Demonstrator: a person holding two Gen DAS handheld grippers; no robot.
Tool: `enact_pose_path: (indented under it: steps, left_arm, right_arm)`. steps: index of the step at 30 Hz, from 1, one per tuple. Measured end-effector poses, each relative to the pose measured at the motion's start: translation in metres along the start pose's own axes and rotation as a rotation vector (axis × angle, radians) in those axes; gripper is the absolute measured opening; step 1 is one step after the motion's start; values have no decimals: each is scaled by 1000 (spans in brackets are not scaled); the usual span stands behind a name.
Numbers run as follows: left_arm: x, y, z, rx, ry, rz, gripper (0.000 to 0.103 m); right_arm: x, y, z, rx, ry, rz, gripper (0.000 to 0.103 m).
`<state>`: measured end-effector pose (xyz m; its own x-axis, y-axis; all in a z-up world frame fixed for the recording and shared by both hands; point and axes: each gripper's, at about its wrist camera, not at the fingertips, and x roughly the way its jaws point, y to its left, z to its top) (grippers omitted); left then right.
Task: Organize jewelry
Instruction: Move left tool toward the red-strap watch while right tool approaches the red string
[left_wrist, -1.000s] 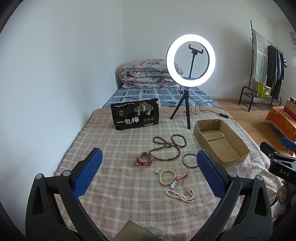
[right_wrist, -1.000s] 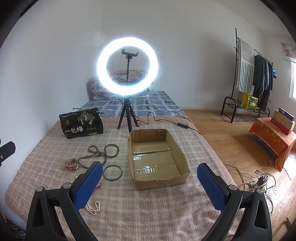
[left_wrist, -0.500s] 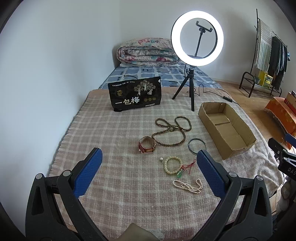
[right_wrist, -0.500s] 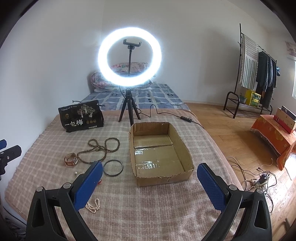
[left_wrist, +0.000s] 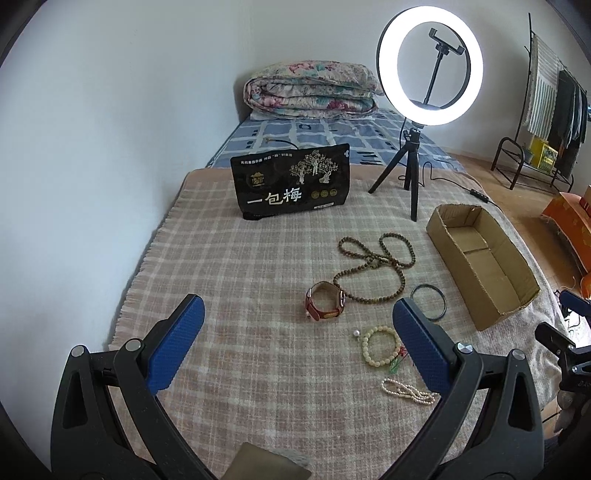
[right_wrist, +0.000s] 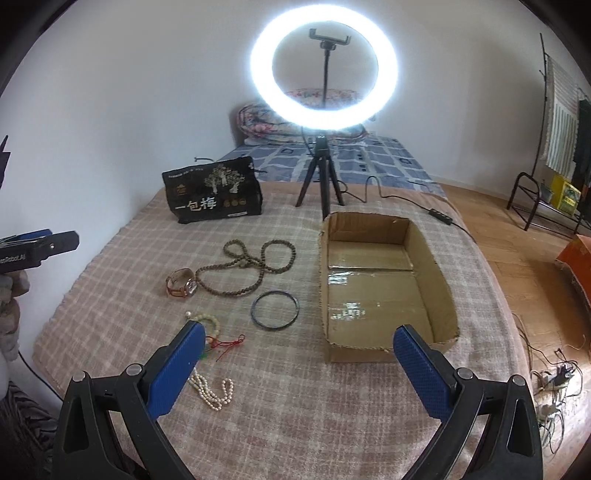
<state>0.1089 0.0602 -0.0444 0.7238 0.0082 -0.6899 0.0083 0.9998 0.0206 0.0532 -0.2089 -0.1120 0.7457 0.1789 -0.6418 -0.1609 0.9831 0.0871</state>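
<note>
Both claws hang released and empty above the near edge of the bed, its checked blanket (left_wrist: 240, 277) carrying all the jewelry. The left claw (left_wrist: 295, 339) faces the brown strap watch (left_wrist: 325, 303) almost straight ahead; the pale bead bracelet (left_wrist: 380, 345) and the pearl strand (left_wrist: 408, 391) lie beside and partly behind its right-hand finger. The right claw (right_wrist: 299, 365) frames the dark bangle (right_wrist: 274, 309) ahead and slightly left, with the cardboard box (right_wrist: 443, 280) ahead and right, its long axis running away from the camera. The long brown bead necklace (right_wrist: 255, 264) lies farther back, sprawled across the blanket.

By my judgement the right claw is nearer the bangle and box, the left nearer the watch and bracelet.

Only the right view looks into the box, showing it bare; the left view shows the bracelet whole, which the right claw's finger partly hides.
</note>
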Motion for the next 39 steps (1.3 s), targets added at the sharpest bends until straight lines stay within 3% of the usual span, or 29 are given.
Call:
enact_pose_path:
  steps: [3,7,10,15,22,24,29,36,39]
  left_arm:
    - [15,-3,-4,21,24,14,103]
    - [41,0,-19,16,113,15,102]
    - [59,8,-31,-18,185,-43,83]
    - [72,14,-40,-61,231,-82,64]
    - [74,7,-38,-48,243,-109,64]
    - [76,1,-40,-31,254,-102,64]
    - [84,-11,-42,-1,284,-111,64]
    - [102,2,-35,-97,348,-197,64]
    - [114,14,-28,-128,359,-183,52]
  right_arm:
    - [16,4,-3,-5,35,45,103]
    - [39,1,-12,-19,116,43,100]
    - [55,-9,-17,28,190,71,95]
    - [69,-7,-22,29,238,112,91]
    - [82,27,-32,-92,295,190,88]
    - [84,34,-35,-123,310,201,83]
    - [90,36,-41,-136,339,212,81]
    - [100,30,-54,-140,384,204,76]
    - [105,25,-53,-103,395,208,76]
